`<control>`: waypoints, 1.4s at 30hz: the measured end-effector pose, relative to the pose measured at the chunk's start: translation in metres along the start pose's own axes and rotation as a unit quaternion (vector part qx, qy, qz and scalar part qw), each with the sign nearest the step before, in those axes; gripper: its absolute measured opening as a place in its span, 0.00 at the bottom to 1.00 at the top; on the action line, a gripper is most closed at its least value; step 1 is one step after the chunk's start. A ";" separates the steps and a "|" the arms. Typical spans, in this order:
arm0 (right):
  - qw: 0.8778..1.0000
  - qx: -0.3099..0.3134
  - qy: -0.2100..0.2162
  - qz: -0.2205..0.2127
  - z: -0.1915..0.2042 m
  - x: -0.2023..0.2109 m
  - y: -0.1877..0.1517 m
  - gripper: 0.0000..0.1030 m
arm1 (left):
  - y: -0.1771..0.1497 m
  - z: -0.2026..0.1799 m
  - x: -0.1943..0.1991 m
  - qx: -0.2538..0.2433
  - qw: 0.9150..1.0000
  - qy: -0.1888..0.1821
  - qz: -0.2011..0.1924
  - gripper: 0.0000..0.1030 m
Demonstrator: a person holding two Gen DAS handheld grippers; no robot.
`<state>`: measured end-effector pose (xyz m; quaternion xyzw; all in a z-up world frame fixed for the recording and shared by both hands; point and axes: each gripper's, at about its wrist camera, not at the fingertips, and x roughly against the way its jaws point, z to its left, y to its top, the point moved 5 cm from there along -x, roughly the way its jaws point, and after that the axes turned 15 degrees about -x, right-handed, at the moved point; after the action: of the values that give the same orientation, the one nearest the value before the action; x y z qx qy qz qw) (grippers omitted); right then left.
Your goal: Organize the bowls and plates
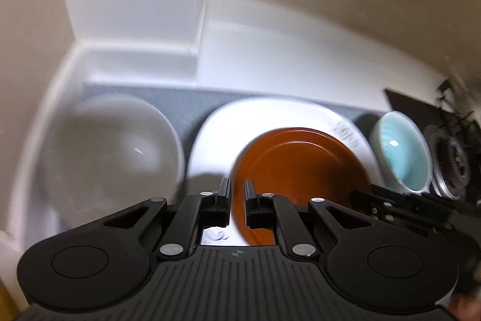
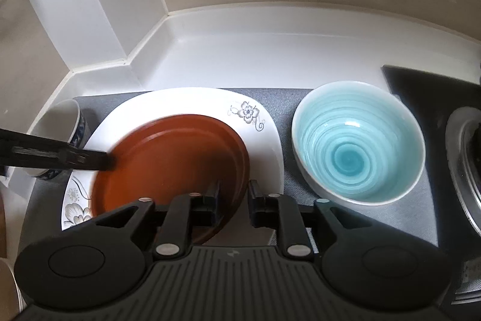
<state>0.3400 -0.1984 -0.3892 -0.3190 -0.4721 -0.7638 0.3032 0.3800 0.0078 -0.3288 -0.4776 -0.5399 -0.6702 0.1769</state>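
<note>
Both tilt steeply down over the brown plate [image 2: 180, 158]: left hand-held gripper [image 1: 237, 188] clenched on its rim, right hand-held gripper [image 2: 234, 191] released astride its rim.

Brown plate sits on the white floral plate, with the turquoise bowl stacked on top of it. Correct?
Not quite. The brown plate does sit on the white floral plate, but the turquoise bowl isn't stacked on it: it stands apart on the grey mat, to the plates' right. The right wrist view shows this.
</note>
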 end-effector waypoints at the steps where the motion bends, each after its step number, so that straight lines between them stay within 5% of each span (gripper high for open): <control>1: 1.000 0.001 0.001 -0.007 -0.001 0.006 0.002 0.32 | -0.003 0.006 0.014 -0.001 1.000 0.009 -0.019 0.11; 3: 1.000 0.006 0.011 -0.024 0.003 0.020 0.007 0.48 | -0.014 0.024 0.040 0.017 0.999 0.024 -0.045 0.21; 5: 0.999 0.009 0.024 -0.043 0.009 0.033 0.012 0.70 | -0.027 0.047 0.058 0.051 0.996 0.039 -0.064 0.50; 6: 0.998 0.010 0.036 -0.050 0.015 0.038 0.014 0.72 | -0.034 0.059 0.063 0.067 0.994 0.050 -0.071 0.52; 9: 0.994 0.031 0.091 -0.045 0.043 0.043 0.017 0.75 | -0.054 0.082 0.067 0.087 0.991 0.076 -0.073 0.52; 12: 0.993 0.064 0.088 -0.051 0.075 0.032 0.015 0.79 | -0.064 0.096 0.058 0.105 0.989 0.072 -0.072 0.47; 15: 0.988 0.090 0.126 -0.015 0.107 0.015 0.008 0.79 | -0.068 0.103 0.052 0.104 0.987 0.098 -0.078 0.30; 18: 0.983 0.122 0.137 -0.005 0.133 0.002 -0.001 0.79 | -0.069 0.110 0.045 0.121 0.987 0.071 -0.078 0.21; 19: 0.982 0.129 0.139 0.000 0.141 -0.003 -0.003 0.77 | -0.068 0.112 0.045 0.120 0.987 0.075 -0.080 0.20; 23: 0.980 0.139 0.137 0.019 0.162 -0.027 -0.003 0.42 | -0.067 0.118 0.034 0.124 0.988 0.063 -0.072 0.17; 27: 0.983 0.132 0.119 0.038 0.171 -0.047 -0.004 0.38 | -0.069 0.119 0.026 0.115 0.990 0.048 -0.067 0.18; 32: 0.984 0.140 0.104 0.042 0.174 -0.050 -0.011 0.15 | -0.067 0.117 0.024 0.107 0.991 0.051 -0.060 0.16; 42: 0.979 0.120 0.116 0.116 0.170 -0.012 -0.063 0.13 | -0.115 0.110 0.063 0.115 0.993 0.019 0.016 0.15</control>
<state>0.3337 -0.0172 -0.3720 -0.2423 -0.4817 -0.6932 0.4782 0.3125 0.1644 -0.3445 -0.4501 -0.6018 -0.6098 0.2517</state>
